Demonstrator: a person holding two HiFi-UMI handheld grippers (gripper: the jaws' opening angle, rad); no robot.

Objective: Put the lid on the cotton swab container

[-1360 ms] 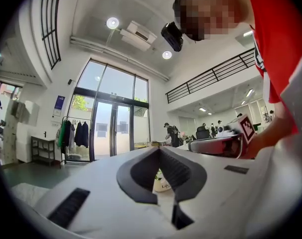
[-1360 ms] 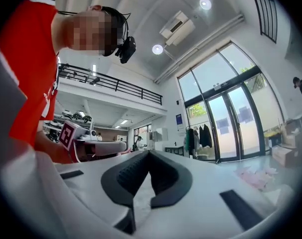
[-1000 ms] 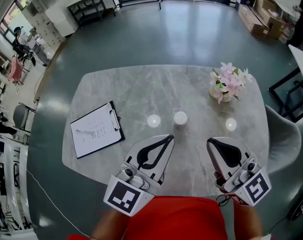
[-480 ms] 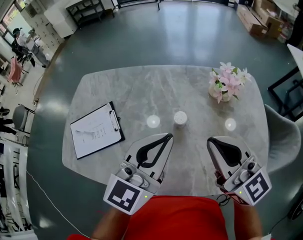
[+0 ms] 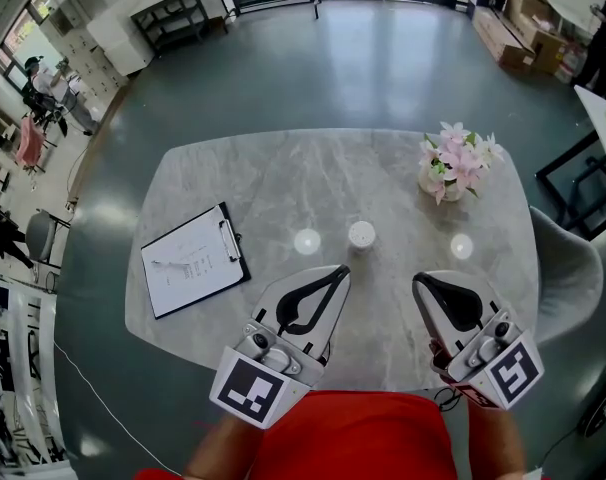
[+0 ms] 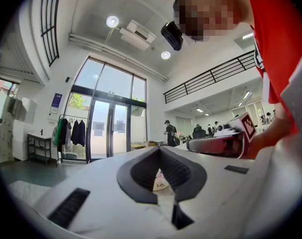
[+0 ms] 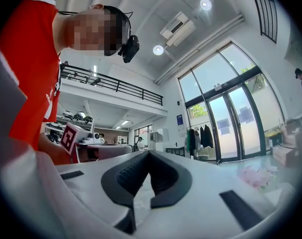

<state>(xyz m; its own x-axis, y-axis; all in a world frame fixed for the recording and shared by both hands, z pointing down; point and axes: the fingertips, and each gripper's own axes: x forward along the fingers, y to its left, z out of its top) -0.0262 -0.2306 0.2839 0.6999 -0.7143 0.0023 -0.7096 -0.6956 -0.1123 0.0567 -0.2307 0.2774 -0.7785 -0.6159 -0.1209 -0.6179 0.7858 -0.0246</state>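
A small round white cotton swab container stands in the middle of the grey marble table. In the left gripper view it shows through the gap behind the jaw tips, a white tub with a printed label. I cannot pick out a lid for certain. My left gripper hovers near the table's front edge, just short of the container and a little to its left, shut with nothing in it. My right gripper is level with it to the right, also shut and holding nothing. Their tips meet in both gripper views.
A clipboard with paper lies at the table's left. A pot of pink flowers stands at the back right. Two bright round patches on the tabletop look like lamp glare. A chair stands by the right edge.
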